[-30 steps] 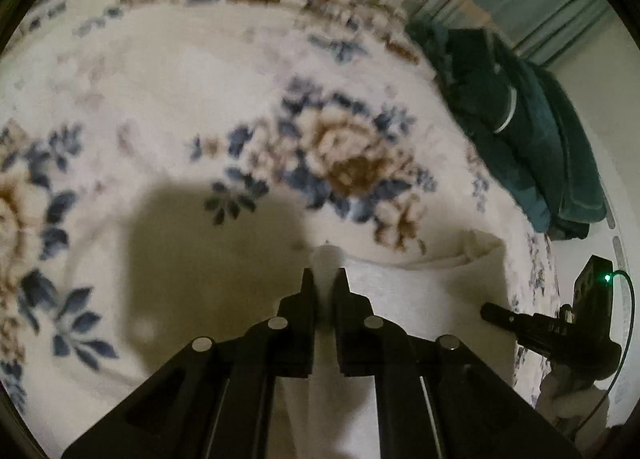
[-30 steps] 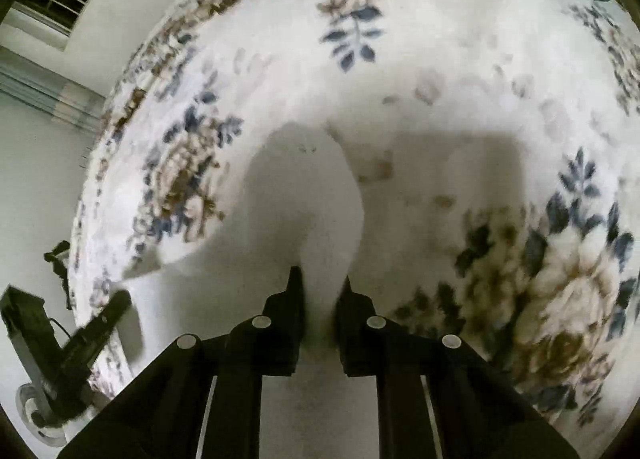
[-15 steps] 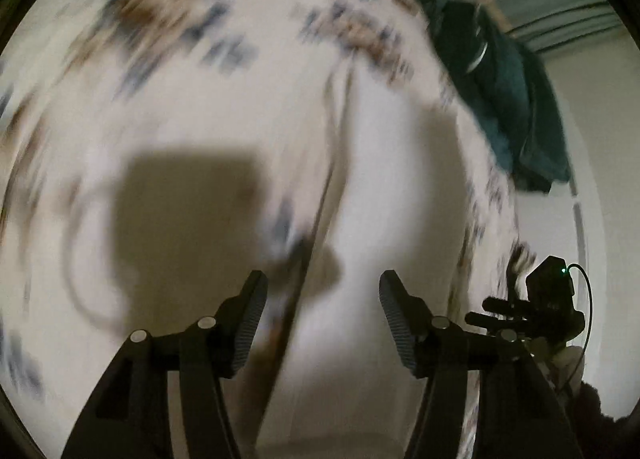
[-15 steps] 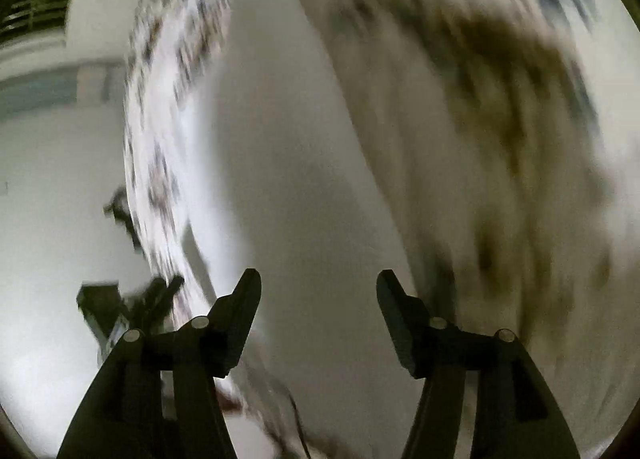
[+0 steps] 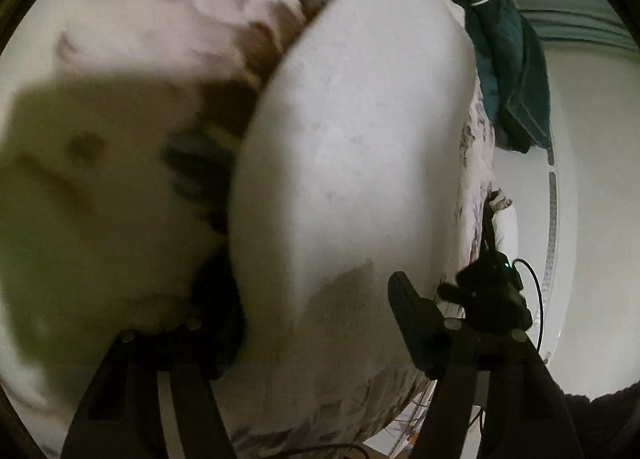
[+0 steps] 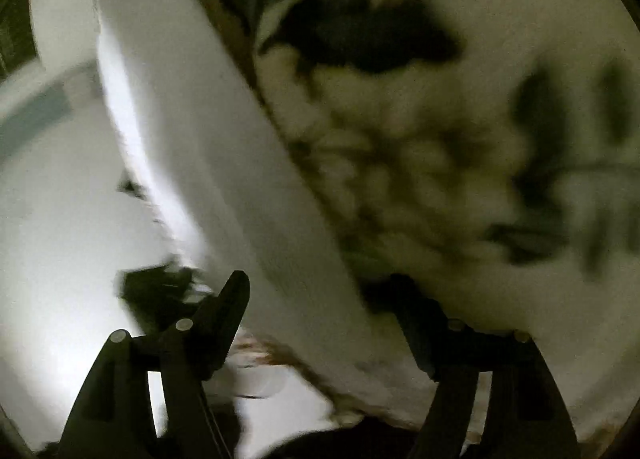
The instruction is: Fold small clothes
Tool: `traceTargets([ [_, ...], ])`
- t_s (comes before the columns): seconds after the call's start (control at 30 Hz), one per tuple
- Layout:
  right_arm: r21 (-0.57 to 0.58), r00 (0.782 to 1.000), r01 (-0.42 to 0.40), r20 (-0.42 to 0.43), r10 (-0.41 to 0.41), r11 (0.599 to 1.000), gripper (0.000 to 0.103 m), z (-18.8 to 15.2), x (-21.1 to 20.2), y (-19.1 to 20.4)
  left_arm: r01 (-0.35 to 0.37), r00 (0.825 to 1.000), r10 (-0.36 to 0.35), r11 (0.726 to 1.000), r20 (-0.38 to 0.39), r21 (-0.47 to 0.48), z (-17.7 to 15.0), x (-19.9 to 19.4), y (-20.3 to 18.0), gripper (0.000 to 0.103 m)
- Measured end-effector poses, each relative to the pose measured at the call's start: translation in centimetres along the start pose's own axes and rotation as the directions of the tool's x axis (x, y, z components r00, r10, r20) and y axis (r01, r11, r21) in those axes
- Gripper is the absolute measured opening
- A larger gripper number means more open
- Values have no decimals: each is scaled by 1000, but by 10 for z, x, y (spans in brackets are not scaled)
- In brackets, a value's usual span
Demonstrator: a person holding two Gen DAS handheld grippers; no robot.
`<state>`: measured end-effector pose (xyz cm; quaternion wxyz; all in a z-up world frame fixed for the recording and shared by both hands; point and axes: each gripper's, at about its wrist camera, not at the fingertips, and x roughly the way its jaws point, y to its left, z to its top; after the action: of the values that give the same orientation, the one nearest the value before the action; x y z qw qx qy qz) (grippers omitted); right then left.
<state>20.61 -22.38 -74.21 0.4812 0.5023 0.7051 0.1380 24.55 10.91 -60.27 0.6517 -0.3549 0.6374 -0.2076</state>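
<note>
Lying smooth — white cloth [image 5: 360,139], fleecy blanket [image 5: 120,39]

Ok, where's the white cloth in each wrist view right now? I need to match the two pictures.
Left wrist: the white cloth fills the middle as a broad band, running from top centre down between the open fingers of the left gripper.
Right wrist: the white cloth runs as a slanted band from upper left down between the open fingers of the right gripper.
Shared landmark: the floral blanket that the cloth lies on.
</note>
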Motion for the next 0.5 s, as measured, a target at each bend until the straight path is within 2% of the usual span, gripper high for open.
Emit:
traceTargets([
  [0.13, -21, 999, -47, -18, 47, 999, 75, -2, 12, 2, 38, 998, -37, 999, 42, -21, -2, -4, -3, 63],
  [0.17, -38, 999, -47, -22, 46, 998, 74, -4, 14, 5, 38, 998, -37, 999, 54, -12, -3, -5, -5, 52],
  [0.2, -54, 998, -49, -27, 48, 997, 65, -7, 13, 6, 31, 997, -32, 999, 64, 8, -5, -5, -10, 36],
  [0.23, -71, 998, -47, -35, 44, 996, 54, -7, 14, 9, 2, 998, -5, 999, 67, 36, -7, -5, -15, 10],
  [0.27, -84, 999, -33, -41, 29, 996, 25, -6, 15, 13, -16, 998, 12, 998, 69, 56, -9, -5, -17, 12],
  [0.3, -90, 999, -23, -36, 20, 996, 17, -8, 15, 16, -25, 997, 20, 998, 78, 62, -10, -6, -19, 12],
  [0.37, -96, 1000, -24, -5, 24, 995, 17, -15, 9, 21, -23, 995, 19, 999, 102, 35, -11, -12, -20, 11],
  [0.5, -127, 997, -65, 26, 69, 990, 15, -31, -10, 38, 32, 985, -32, 999, 167, 2, -8, -42, -35, 10],
])
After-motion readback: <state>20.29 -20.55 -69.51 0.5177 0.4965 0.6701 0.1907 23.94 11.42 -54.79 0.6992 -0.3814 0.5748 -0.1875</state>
